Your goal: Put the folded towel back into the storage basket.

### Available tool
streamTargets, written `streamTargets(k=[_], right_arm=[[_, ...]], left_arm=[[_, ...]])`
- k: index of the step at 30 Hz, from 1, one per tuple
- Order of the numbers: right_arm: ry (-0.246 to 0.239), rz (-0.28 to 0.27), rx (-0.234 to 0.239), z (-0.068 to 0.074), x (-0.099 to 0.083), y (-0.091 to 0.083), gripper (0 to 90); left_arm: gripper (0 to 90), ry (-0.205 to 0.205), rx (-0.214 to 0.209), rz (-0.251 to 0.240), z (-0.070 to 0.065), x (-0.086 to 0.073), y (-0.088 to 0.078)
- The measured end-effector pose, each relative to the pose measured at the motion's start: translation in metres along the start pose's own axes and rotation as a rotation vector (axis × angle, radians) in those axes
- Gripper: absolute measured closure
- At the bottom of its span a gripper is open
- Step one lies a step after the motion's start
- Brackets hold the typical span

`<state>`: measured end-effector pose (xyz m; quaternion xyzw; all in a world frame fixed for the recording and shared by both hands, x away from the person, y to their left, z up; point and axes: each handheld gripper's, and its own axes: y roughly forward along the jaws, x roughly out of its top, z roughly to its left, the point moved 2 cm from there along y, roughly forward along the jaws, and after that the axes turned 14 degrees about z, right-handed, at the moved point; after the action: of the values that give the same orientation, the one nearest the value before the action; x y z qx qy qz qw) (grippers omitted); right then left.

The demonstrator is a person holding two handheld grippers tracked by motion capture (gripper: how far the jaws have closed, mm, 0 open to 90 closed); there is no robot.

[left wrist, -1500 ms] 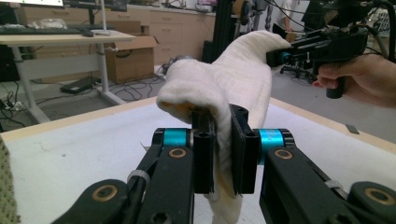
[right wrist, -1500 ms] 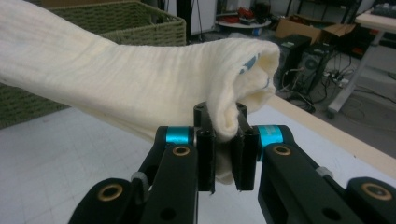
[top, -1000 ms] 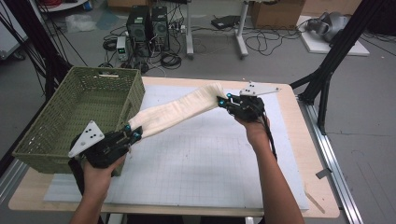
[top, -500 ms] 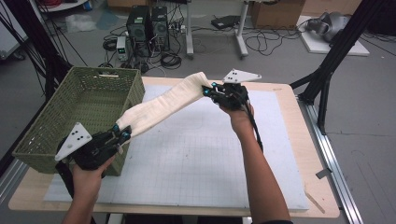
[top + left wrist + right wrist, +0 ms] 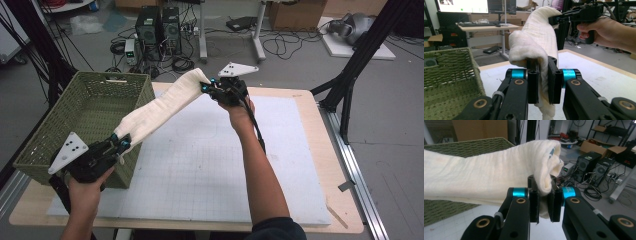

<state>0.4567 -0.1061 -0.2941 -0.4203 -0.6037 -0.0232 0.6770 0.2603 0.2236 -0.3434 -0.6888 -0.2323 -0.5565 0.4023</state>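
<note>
Cream towel [image 5: 161, 104] held off the table, stretched betw. both grippers. Left gripper [image 5: 121, 144] clamped on lower end, right by green wicker basket [image 5: 85, 105] corner. Right gripper [image 5: 205, 88] clamped on upper end, above white grid mat [image 5: 210, 165].

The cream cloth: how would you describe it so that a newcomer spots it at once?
Find the green woven basket at the table's left. Over its near corner a long cream cloth hangs in the air, each end pinched by one gripper. It is the only soft, pale thing lifted off the table.
</note>
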Motion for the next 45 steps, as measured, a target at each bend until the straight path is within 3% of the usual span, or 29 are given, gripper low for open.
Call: streamTargets(k=[7,21,25,31,45], right_arm=[[-0.01,-0.012,0.007,0.006,0.013,0.014,82.5],[-0.016,-0.018,0.044,0.017,0.038,0.051,82.5],[-0.026,-0.032,0.059,0.025,0.053,0.065,82.5],[-0.023,-0.025,0.074,0.032,0.061,0.082,82.5],[-0.042,-0.003,0.092,0.062,0.097,0.136,82.4]], left_arm=[[81.3,-0.001,0.033,-0.007,0.008,-0.001,-0.009],[81.3,0.049,0.091,0.003,0.021,-0.002,-0.028],[81.3,0.045,0.105,-0.006,0.027,-0.005,-0.035],[81.3,0.038,0.135,-0.005,0.034,-0.008,-0.043],[81.3,0.035,0.238,0.021,0.05,-0.014,-0.065]])
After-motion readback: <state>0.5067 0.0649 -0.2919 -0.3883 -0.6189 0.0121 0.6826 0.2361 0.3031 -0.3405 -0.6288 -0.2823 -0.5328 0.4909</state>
